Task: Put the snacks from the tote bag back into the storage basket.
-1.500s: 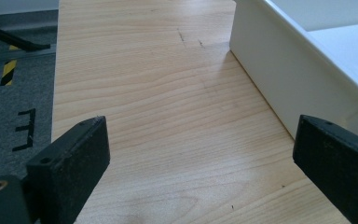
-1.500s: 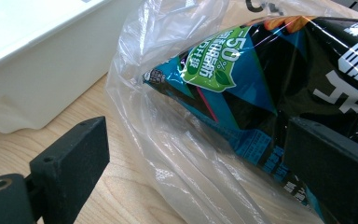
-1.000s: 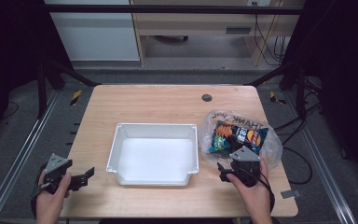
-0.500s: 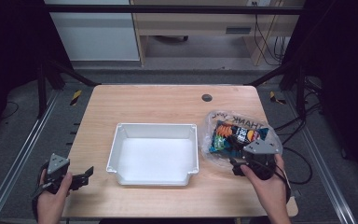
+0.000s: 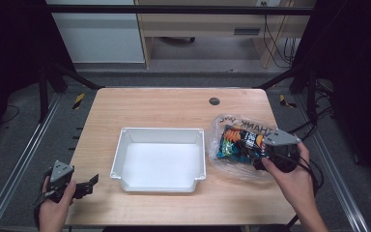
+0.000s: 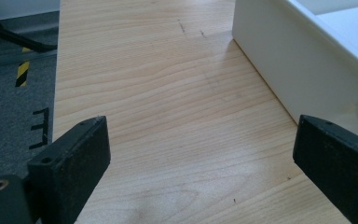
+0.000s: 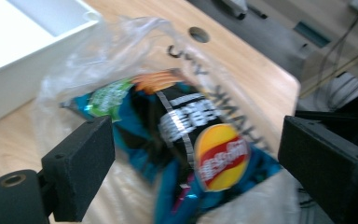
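1 white tray, mid table, nothing inside. 1 clear bag just right of tray, w/ 1 chip packet inside. Right gripper at bag's right edge, jaws just been closing, wide apart, gripping nothing. Left gripper wide open, holding nothing, table's near-left corner.

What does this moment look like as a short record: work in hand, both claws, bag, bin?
work in hand: right claw reaching over the clear plastic bag
bag contents: blue-and-black snack packet, lying inside the bag
bag place: on the wooden table, right of the white bin
bin: nothing inside it
right claw: open, jaws have just been closing a little, pads not yet pressing on the bag
left claw: open, nothing between its jaws, near the bin's left wall
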Demonstrator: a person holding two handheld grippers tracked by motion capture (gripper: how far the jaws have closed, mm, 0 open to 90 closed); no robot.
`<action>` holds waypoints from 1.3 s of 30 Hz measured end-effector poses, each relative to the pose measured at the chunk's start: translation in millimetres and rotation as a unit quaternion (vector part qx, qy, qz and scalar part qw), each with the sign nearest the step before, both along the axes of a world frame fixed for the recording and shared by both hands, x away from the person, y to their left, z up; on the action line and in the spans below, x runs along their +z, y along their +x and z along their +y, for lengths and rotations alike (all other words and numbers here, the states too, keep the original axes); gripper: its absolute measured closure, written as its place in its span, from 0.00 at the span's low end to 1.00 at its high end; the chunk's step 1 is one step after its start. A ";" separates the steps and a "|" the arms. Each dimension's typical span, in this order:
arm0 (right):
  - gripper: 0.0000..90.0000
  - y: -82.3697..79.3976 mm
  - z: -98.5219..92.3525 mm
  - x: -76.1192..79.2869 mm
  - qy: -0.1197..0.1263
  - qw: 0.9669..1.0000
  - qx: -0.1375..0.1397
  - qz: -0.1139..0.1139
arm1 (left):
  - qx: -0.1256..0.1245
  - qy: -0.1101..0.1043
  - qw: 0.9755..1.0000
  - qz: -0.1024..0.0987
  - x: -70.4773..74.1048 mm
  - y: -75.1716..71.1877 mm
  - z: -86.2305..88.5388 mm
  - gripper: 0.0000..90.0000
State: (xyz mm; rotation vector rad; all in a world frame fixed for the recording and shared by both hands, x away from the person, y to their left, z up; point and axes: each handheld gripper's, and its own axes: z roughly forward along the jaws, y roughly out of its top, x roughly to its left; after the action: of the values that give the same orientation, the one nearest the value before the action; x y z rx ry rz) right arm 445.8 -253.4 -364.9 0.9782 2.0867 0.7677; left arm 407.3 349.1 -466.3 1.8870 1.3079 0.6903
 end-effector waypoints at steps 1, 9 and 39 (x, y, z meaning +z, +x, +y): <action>0.12 1.8 -2.2 2.9 -0.005 1.000 -0.004 -0.001 | -0.002 0.002 1.000 -0.002 0.2 0.1 -0.6 0.04; 0.10 25.5 -19.5 11.9 -0.017 1.000 -0.014 0.020 | -0.005 -0.003 1.000 -0.005 -0.1 -1.0 -1.1 0.04; 0.11 75.7 -3.0 27.0 -0.070 0.985 0.090 0.132 | -0.023 -0.004 1.000 -0.003 0.1 1.1 -7.9 0.04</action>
State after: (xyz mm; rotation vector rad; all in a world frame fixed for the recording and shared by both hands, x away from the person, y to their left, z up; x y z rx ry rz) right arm 521.5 -256.5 -337.9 0.8624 2.4495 0.5943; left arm 408.4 341.2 -466.2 1.9013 1.2574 0.6670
